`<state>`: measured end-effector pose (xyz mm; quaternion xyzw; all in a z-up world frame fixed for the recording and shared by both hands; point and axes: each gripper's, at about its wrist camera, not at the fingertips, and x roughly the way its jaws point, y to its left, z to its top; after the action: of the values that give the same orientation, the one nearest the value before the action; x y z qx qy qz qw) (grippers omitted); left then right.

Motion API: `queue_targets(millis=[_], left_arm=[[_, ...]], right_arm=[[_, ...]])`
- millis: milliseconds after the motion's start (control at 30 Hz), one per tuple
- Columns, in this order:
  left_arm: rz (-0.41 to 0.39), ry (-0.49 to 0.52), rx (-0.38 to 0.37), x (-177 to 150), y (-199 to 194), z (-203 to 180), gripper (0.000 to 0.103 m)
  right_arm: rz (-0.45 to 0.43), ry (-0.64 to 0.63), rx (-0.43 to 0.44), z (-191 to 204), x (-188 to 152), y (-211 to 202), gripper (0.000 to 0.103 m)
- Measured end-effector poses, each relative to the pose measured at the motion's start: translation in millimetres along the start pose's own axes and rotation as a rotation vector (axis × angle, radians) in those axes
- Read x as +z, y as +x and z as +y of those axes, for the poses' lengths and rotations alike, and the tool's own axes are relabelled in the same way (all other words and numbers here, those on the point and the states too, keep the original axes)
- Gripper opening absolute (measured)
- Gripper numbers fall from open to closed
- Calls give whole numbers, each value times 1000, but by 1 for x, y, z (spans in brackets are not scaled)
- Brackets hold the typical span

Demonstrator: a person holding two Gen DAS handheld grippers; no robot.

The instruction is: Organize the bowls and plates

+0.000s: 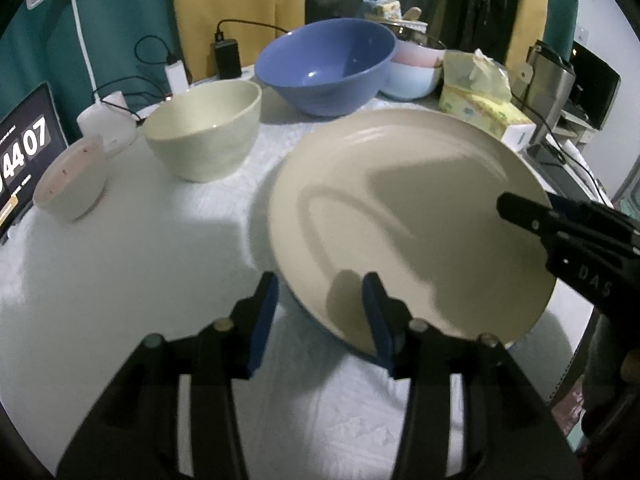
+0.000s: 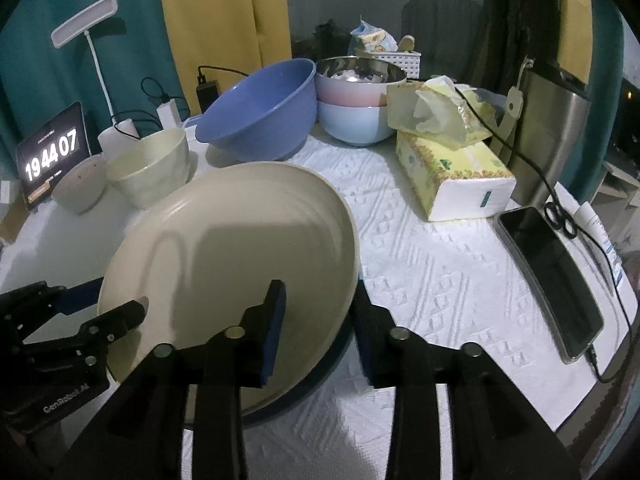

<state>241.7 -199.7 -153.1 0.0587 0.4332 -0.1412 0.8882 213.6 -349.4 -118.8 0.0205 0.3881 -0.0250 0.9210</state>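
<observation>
A large cream plate is tilted up off the white tablecloth; it also shows in the right wrist view. My left gripper is open and straddles its near-left rim, one finger over the plate, one outside. My right gripper is open and straddles the right rim the same way. A cream bowl, a small pinkish bowl and a big blue bowl stand behind the plate. Stacked pink and pale blue bowls with a steel bowl on top stand at the back.
A tissue box and a phone with cable lie to the right. A tablet clock, a lamp, chargers and a white jar line the left back edge. A steel appliance stands at the right.
</observation>
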Motion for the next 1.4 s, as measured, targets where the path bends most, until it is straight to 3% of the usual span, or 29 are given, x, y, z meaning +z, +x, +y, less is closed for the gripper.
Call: queue_targets(millis=[267, 700, 1067, 1300, 1400], left_arm=[[-25, -34, 22, 2, -9, 10, 46], [-30, -96, 6, 8, -3, 20, 46], [44, -132, -26, 8, 24, 18, 46], [36, -193, -120, 8, 32, 22, 46], [15, -154, -90, 8, 29, 15, 46]], right_arm=[[-8, 15, 3, -6, -2, -1, 56], [36, 136, 53, -37, -6, 19, 57], [90, 255, 248, -42, -11, 38, 57], [78, 251, 272, -33, -13, 40, 56], [70, 257, 258, -32, -13, 39, 56]])
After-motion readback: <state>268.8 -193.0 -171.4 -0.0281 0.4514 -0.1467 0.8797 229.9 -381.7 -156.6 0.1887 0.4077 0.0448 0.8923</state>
